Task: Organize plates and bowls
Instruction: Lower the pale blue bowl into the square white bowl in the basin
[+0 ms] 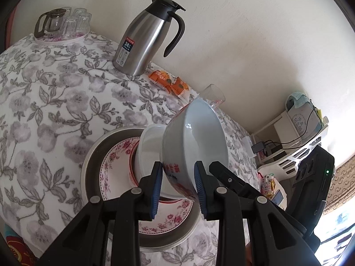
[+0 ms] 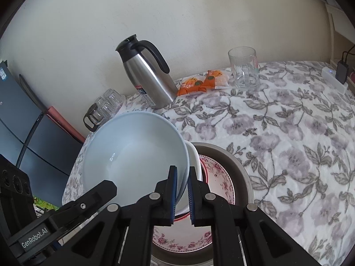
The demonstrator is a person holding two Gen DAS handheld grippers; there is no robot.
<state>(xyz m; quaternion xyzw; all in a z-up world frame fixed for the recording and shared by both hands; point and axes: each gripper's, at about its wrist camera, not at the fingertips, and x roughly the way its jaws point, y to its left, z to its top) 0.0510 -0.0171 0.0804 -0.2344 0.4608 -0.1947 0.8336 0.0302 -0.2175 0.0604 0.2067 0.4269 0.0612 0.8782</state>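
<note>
The left gripper (image 1: 178, 184) has its 2 blue-padded jaws part-way apart and pressed on the base of a pale blue bowl (image 1: 195, 139), which carries red printed characters low on its outer wall. The right gripper (image 2: 182, 190) is nearly closed, pinching the rim of the same bowl (image 2: 135, 153) between its pads. Held by both, the bowl is tilted on edge above the stack of dishes.

Just behind the held bowl stands a white bowl (image 1: 149, 146), also tipped, its edge touching or nearly touching the blue one. Under both lies a floral plate (image 1: 115, 166) with pink roses, set inside a larger grey plate (image 1: 93, 155); a red-rimmed dish (image 1: 133, 155) sits between the white bowl and the floral plate. The stack rests on a table covered with a grey-flowered cloth (image 1: 44, 102).

Further back, a steel thermos jug (image 1: 144, 40) with a black handle stands near the wall, with orange snack packets (image 1: 168, 82) just beside it. A round tray (image 1: 64, 40) at the far corner carries a glass teapot (image 1: 51, 22) and upturned drinking glasses (image 1: 75, 22).

Only the right wrist view shows the blue bowl's empty inside, a clear glass mug (image 2: 244, 68) in full and a dark cabinet (image 2: 26, 128) beside the table. Only the left wrist view shows the bowl's printed outside and a white shelf unit (image 1: 295, 137) with cables.
</note>
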